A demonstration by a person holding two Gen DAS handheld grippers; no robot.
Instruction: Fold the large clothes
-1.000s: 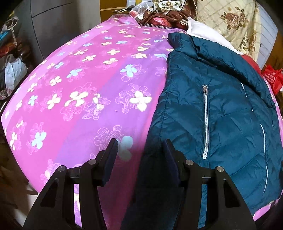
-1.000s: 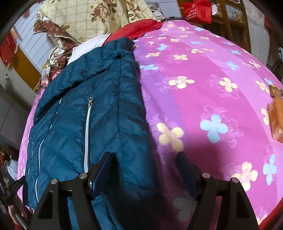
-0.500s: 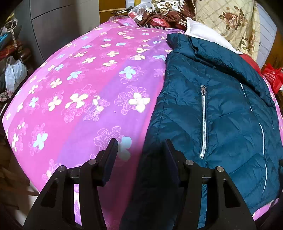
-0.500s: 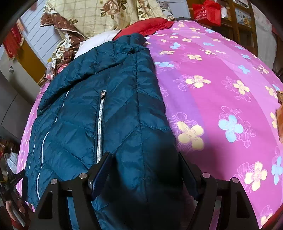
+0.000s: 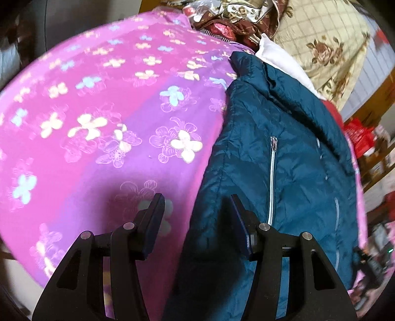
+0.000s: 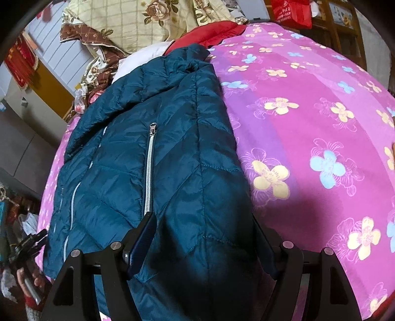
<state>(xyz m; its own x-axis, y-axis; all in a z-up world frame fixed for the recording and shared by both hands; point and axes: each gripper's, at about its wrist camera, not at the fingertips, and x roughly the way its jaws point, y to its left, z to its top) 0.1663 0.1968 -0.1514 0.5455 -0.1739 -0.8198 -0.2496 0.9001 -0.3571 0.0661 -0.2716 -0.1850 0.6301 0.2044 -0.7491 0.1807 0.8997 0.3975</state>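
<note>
a dark teal quilted jacket (image 5: 279, 158) lies spread flat on a bed covered by a pink and purple flowered sheet (image 5: 103, 128), its collar toward the pillows and its hem toward the cameras. silver pocket zippers (image 6: 148, 170) run lengthwise down the front panels. behind the collar sit a white pillow (image 5: 281, 59), a red garment (image 6: 209, 34) and a cream rose-patterned quilt (image 6: 148, 17).

left wrist view: the left gripper (image 5: 196, 210) stands with its jaws spread wide and holds nothing; one finger is over the bare sheet, the other over the jacket, so that the jacket's side edge runs between them. whether the fingers touch the cloth cannot be told. this view is blurred by motion.

right wrist view: the right gripper (image 6: 202, 237) is also spread wide, its jaws straddling the opposite side edge of the jacket near the hem. padded fabric fills the gap between the fingers (image 6: 142, 237) and hides most of the far finger; the jaws are not closed upon it. a red bag (image 6: 291, 10) and wooden shelves stand beyond the bed.
</note>
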